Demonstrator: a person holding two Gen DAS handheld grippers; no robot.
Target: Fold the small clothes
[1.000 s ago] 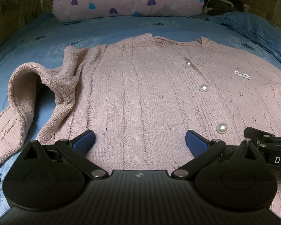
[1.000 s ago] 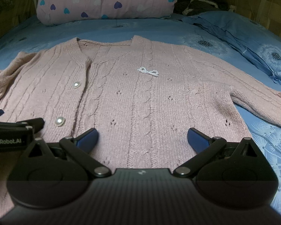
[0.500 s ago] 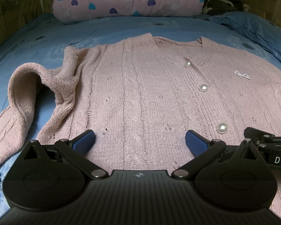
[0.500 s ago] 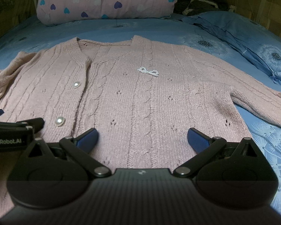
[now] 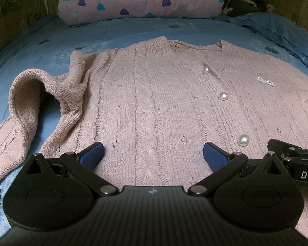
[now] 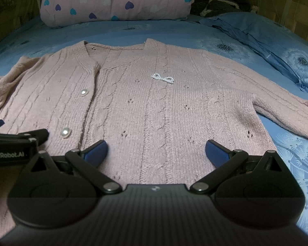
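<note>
1. The cardigan [image 5: 154, 106] lies flat, front up, on the bed [image 5: 41, 47], filling the middle of both views, neckline toward the top of the frame and hem at the bottom.
2. Pearl buttons [image 5: 223, 96] run down its front, right of centre in the left view and left of centre in the right view; a small bead bow [image 6: 162, 78] sits on the chest.
3. One sleeve [image 5: 28, 94] is humped up and bent at the left edge of the left view; the other sleeve [image 6: 287, 112] lies stretched out toward the right edge of the right view.
4. The left tool [image 5: 153, 154] is at the bottom centre of its view, over the hem, fingers spread wide with knit showing between them; nothing is gripped.
5. The right tool [image 6: 156, 151] sits likewise over the hem in its view, fingers wide apart and holding nothing.
6. Each tool shows at the lower side edge of the other's view, so they are side by side.
7. A heart-print pillow [image 5: 141, 0] lies at the top of the frame, beyond the neckline; rumpled blue bedding [image 6: 267, 41] is at the upper right.
</note>
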